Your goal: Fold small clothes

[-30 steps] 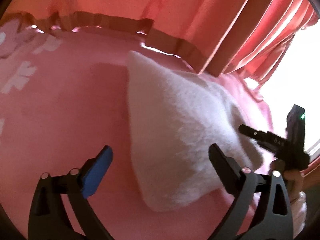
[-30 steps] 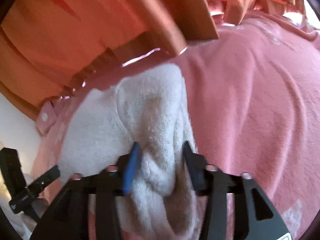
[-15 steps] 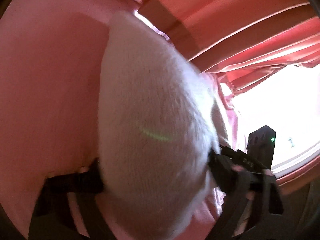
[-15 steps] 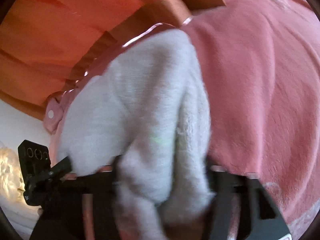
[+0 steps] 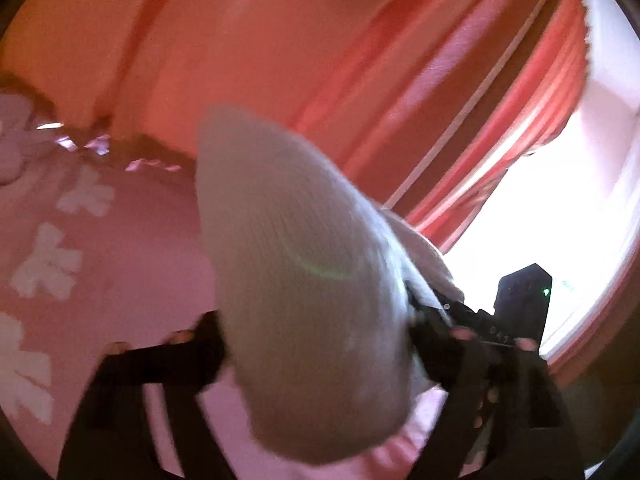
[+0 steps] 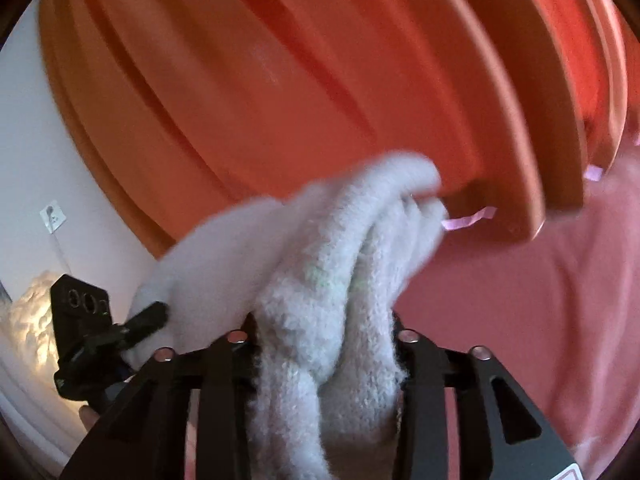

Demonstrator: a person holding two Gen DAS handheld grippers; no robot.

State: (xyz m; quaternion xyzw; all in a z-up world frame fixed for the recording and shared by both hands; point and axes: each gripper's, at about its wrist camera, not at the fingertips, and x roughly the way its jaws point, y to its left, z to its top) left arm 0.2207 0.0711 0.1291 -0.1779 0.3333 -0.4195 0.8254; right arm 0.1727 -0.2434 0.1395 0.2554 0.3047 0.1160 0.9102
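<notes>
We're holding the white knit garment (image 5: 304, 288) above the pink bedspread (image 5: 120, 264), in front of the orange curtain (image 6: 320, 92). Left gripper (image 5: 316, 336) and right gripper (image 6: 324, 344) each have a fold bunched between their fingers, jaws easing wider.

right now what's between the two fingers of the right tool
A bunched fold of the fluffy white knit garment fills the gap between the right tool's black fingers, pressed on both sides while the jaws are opening. The right wrist view shows it.

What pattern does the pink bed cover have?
White bow-like shapes on the pink bed cover; it shows best in the left wrist view.
</notes>
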